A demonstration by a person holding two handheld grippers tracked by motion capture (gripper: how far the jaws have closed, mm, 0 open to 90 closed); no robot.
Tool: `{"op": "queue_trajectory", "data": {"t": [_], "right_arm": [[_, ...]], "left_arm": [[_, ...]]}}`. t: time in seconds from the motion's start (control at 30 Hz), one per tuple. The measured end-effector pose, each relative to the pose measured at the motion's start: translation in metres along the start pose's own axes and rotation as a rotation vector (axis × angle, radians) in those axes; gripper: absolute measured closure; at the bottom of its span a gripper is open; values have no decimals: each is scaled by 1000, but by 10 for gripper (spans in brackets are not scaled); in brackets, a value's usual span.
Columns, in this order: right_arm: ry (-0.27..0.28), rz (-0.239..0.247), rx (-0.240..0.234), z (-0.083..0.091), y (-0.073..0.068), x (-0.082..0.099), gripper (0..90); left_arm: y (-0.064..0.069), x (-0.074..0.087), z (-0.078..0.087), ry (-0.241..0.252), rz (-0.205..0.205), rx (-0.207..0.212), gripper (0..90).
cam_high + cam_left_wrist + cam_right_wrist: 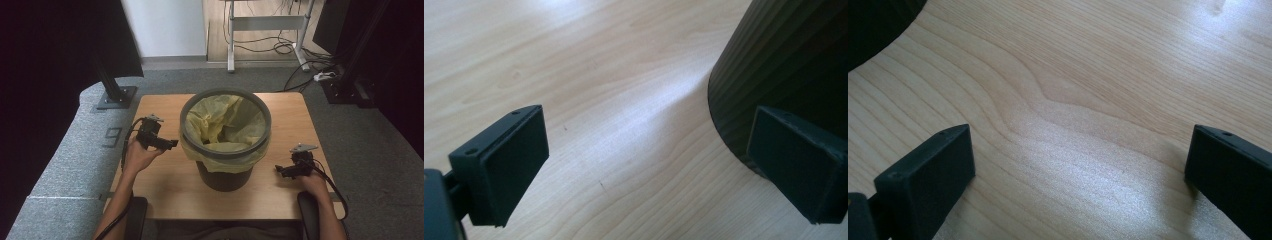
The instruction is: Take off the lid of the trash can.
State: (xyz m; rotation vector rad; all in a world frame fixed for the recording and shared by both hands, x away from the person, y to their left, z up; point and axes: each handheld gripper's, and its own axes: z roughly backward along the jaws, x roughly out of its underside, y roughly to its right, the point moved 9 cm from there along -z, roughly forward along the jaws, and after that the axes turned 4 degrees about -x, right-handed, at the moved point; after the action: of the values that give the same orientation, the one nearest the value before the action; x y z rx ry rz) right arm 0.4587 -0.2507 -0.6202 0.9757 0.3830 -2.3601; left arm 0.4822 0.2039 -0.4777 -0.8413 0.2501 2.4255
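At the bottom of the high view the person's forearms came in, one at lower left and one at lower right. The left hand held the left gripper left of centre, aimed rightward at the bin. The right hand held the right gripper at lower right, aimed leftward, near the bin's base but apart from it.

In the left gripper view the fingers stood spread wide over the desk, nothing between them. The bin's dark ribbed wall filled the upper right of that frame, just behind the right-hand finger; I could not tell whether they touched.

In the right gripper view the fingers were likewise spread wide, bare desk between them. A dark curve of the bin sat in the upper left corner, well away from the fingers.

The bin stood upright in the middle of the desk, at the centre of the high view, between the two grippers. A yellow bag lined it, crumpled inside and folded out over the top, held under a grey ring.

Beyond the desk lay grey carpet. At upper left a black stand's foot rested on it. At the top stood a white frame with cables behind, and a power strip at upper right.
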Motion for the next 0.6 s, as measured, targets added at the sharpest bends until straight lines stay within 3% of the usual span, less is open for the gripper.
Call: {"op": "queue_trajectory", "data": {"t": [0.3, 0.43, 0.6], "right_arm": [[0, 1, 0, 0, 0, 0, 0], [0, 1, 0, 0, 0, 0, 0], [0, 2, -1, 0, 0, 0, 0]], "left_arm": [[-8, -26, 26, 14, -8, -20, 37], [-9, -39, 37, 27, 19, -14, 47], [-9, -53, 50, 33, 24, -15, 47]]}}
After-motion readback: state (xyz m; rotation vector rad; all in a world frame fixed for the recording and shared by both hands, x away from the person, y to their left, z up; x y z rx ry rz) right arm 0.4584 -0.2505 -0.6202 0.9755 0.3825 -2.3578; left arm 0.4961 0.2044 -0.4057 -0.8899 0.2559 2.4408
